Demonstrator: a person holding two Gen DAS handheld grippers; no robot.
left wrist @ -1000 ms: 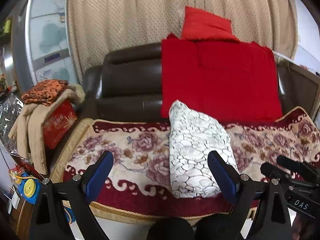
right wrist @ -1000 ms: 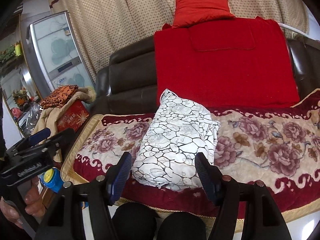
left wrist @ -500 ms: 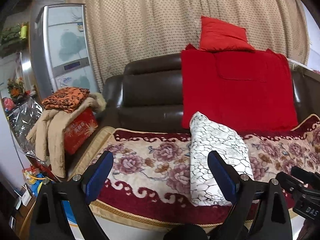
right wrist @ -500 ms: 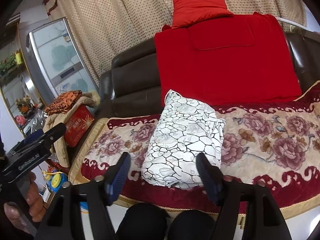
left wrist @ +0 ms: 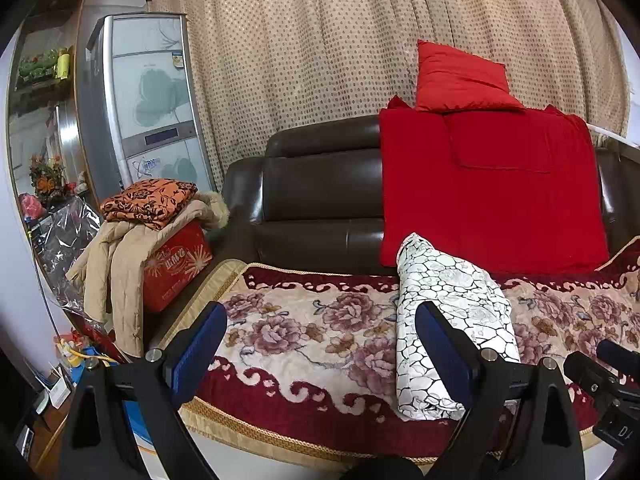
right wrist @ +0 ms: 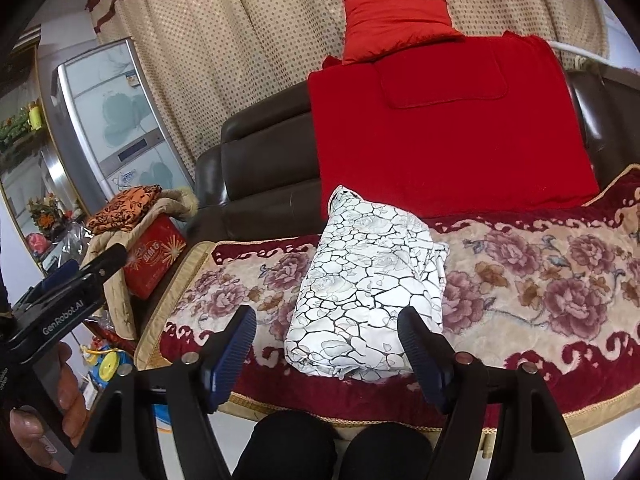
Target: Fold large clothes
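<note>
- Left wrist view: the left gripper (left wrist: 318, 338) is seen with its fingers wide apart and nothing between them. The folded garment (left wrist: 448, 320) lies on the floral cover (left wrist: 304, 328) of the sofa (left wrist: 320, 200), behind the right-hand finger (left wrist: 442, 350) and partly hidden by it; no contact can be made out.
- Only here is the right gripper's tip (left wrist: 608, 372) seen from the side, at the right edge.
- A red box (left wrist: 176, 264) is seen beside the sofa, with a beige coat (left wrist: 120, 272) draped over it and an orange cloth (left wrist: 148, 200) on top; its contents are hidden.
- Right wrist view: the right gripper (right wrist: 326, 344) has just been opening; its fingers stand apart, and the garment's near end is seen in the gap beyond the tips, unpressed.
- Only here are the left gripper's body (right wrist: 64, 304), the hand (right wrist: 44, 412) holding it, and dark knees (right wrist: 340, 448) shown.
</note>
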